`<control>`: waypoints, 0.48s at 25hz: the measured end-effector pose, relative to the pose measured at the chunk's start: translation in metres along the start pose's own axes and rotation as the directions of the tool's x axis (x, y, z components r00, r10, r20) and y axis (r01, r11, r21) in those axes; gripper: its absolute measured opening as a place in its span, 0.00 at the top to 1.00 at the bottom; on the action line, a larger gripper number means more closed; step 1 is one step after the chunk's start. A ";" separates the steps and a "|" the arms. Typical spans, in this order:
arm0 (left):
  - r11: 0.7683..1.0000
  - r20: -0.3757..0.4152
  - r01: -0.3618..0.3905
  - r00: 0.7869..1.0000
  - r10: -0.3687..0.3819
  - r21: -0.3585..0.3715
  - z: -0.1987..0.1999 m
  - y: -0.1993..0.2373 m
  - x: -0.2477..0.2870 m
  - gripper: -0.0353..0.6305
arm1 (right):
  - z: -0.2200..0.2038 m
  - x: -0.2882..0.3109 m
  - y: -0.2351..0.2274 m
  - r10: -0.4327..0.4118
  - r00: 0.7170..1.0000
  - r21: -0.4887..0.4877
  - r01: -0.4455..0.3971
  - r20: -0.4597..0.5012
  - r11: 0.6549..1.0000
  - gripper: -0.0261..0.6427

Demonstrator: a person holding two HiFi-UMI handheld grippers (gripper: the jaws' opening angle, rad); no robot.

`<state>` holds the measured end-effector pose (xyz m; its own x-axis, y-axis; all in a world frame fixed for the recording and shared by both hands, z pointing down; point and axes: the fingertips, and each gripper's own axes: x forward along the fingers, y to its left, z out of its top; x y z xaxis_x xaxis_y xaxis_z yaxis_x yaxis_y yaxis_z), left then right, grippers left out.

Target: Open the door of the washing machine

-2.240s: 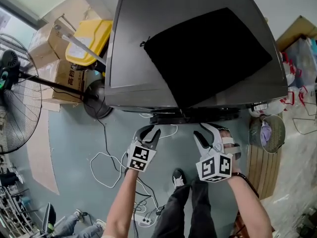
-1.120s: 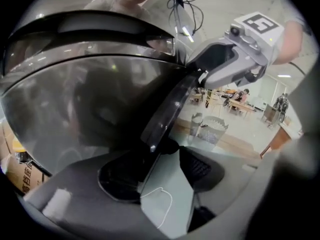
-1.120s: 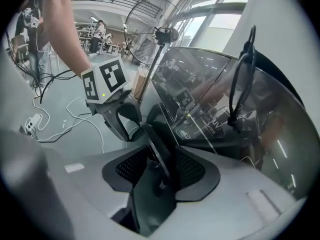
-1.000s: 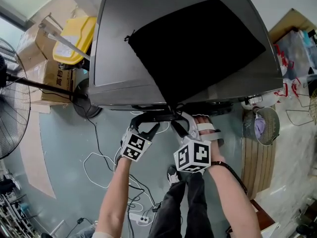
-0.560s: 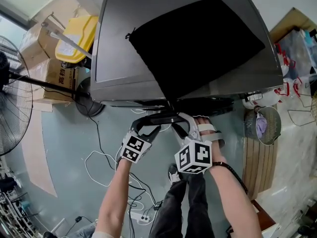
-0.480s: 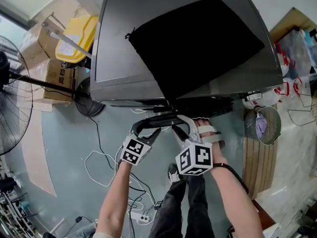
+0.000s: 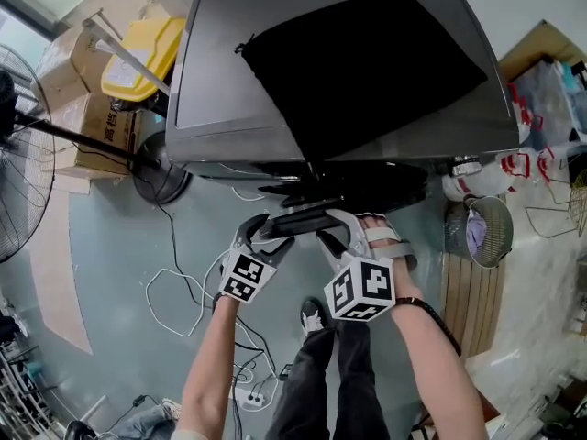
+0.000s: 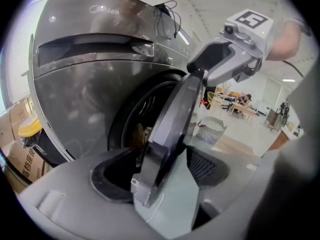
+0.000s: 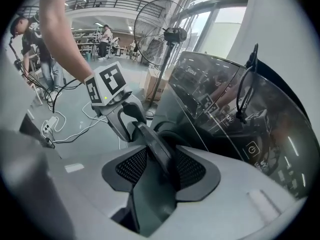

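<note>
The grey washing machine (image 7: 238, 90) stands ahead with a black cloth (image 7: 367, 62) on its top. Its round door (image 7: 307, 216) is swung partly out, edge-on in the head view. My right gripper (image 7: 337, 230) is shut on the door's rim, and in the right gripper view the rim (image 9: 155, 146) is pinched between the meshed pads. My left gripper (image 7: 266, 230) straddles the same rim further left, its jaws opening. In the left gripper view the door (image 8: 172, 129) lies against the left pad, with a gap to the right pad. The dark drum opening (image 8: 140, 119) shows behind it.
A standing fan (image 7: 23, 145), cardboard boxes (image 7: 101, 131) and a yellow bin (image 7: 142, 53) are left of the machine. White cables (image 7: 183, 291) trail on the floor. A wire basket (image 7: 481, 232) sits to the right. The person's shoe (image 7: 312, 314) is below the grippers.
Both grippers came in from open air and took the door's rim. The door has swung further out from the machine with them. The left jaws have widened.
</note>
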<state>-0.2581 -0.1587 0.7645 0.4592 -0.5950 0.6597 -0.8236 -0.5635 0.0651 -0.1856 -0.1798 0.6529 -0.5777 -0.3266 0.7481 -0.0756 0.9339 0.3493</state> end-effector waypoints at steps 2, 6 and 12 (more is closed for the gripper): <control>1.000 -0.012 0.014 1.000 -0.014 0.022 -0.001 -0.007 0.000 0.41 | -0.003 -0.004 0.005 0.013 1.000 -0.004 -0.013 -0.002 1.000 0.73; 0.994 -0.053 0.077 0.996 -0.073 0.078 -0.003 -0.030 -0.002 0.41 | -0.008 -0.014 0.019 0.034 0.999 -0.018 -0.034 -0.010 0.999 0.72; 0.974 -0.088 0.182 0.981 -0.171 0.137 -0.010 -0.072 -0.001 0.41 | -0.017 -0.031 0.043 0.042 0.999 -0.059 -0.043 -0.019 0.997 0.70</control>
<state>-0.2029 -0.1119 0.7660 0.5621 -0.4369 0.7023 -0.6726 -0.7356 0.0806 -0.1572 -0.1317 0.6545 -0.5648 -0.2894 0.7728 -0.0020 0.9370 0.3494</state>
